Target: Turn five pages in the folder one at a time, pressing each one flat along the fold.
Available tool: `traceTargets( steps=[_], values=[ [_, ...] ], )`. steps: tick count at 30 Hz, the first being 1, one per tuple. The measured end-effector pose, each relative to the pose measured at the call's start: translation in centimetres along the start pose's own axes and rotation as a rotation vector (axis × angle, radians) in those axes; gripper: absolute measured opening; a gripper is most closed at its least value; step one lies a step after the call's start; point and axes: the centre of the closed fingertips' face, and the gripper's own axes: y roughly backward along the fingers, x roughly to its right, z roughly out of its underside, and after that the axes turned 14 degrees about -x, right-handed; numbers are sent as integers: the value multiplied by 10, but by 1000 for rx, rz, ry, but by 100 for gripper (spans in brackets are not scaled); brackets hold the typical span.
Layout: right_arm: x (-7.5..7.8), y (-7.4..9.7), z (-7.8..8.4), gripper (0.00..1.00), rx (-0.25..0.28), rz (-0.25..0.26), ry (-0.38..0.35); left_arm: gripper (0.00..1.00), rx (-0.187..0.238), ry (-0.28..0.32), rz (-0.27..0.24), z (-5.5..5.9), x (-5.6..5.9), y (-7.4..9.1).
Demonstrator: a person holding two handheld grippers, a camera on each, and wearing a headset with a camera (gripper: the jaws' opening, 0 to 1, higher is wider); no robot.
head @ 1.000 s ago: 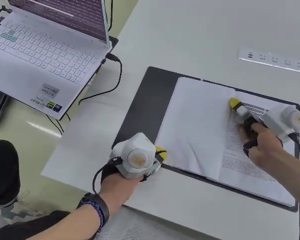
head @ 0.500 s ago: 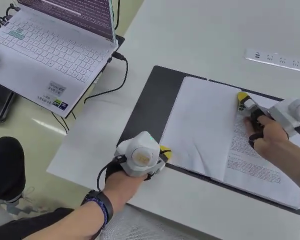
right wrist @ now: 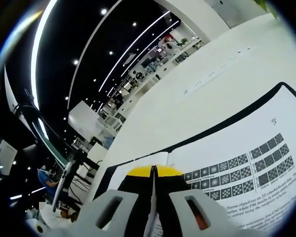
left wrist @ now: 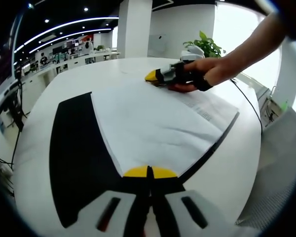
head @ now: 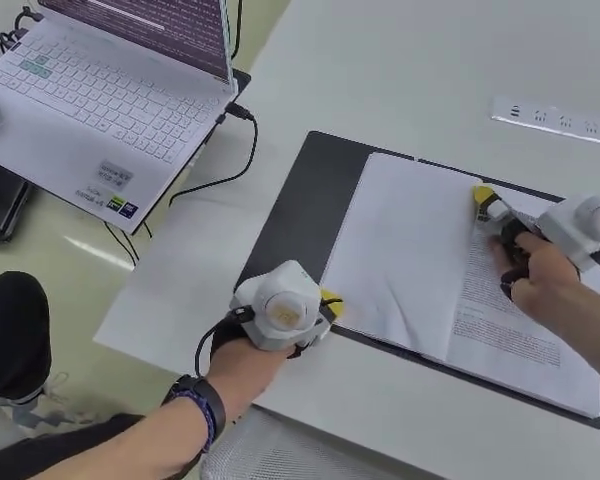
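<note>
**Mia:** Where is the folder?

**Ben:** The flat black plastic folder [head: 295, 210] lies open on the smooth white table [head: 400, 70]. A blank white paper page [head: 400, 250] covers the middle of the folder. A white page with black print [head: 510, 320] covers the folder's right half.

**Mia:** What are the grippers doing?

**Ben:** The right gripper [head: 485, 203] has its yellow tips squeezed together with no gap. They rest on the paper at the far end of the folder's fold [head: 460, 280]. The left gripper [head: 325, 303] is pinched tight too. It sits at the folder's near edge, by a corner of the blank page. I cannot tell if any paper is between its tips.

**Mia:** So what step is this?

**Ben:** I think it is the pressing part, just starting.

**Mia:** How do you do it well?

**Ben:** Slide the right tips slowly along the fold, from the folder's far end to its near end. Push gently, so the paper does not rip or bunch up. The left gripper should hold the blank page down so it cannot flip back. That page has a small wrinkle close to the folder's near edge, so go softly there.
</note>
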Motion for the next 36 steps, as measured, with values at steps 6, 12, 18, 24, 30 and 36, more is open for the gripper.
traceTargets(
  steps=[6,12,18,24,30,36],
  values=[
    [-8,8,13,0,-29,-22,46,0,-3,-8,7,0,0,0],
    [-13,18,28,0,-51,-38,64,0,0,-9,7,0,0,-1],
    [-11,23,41,0,-71,-47,104,0,5,-3,6,0,-1,-2],
    [-14,30,54,0,-78,-56,123,0,10,-3,6,0,-1,-3],
    [-18,37,66,0,-93,-71,137,0,8,-6,6,1,0,-2],
    [-20,43,76,0,-105,-80,139,0,7,-5,8,1,0,-2]
  ],
)
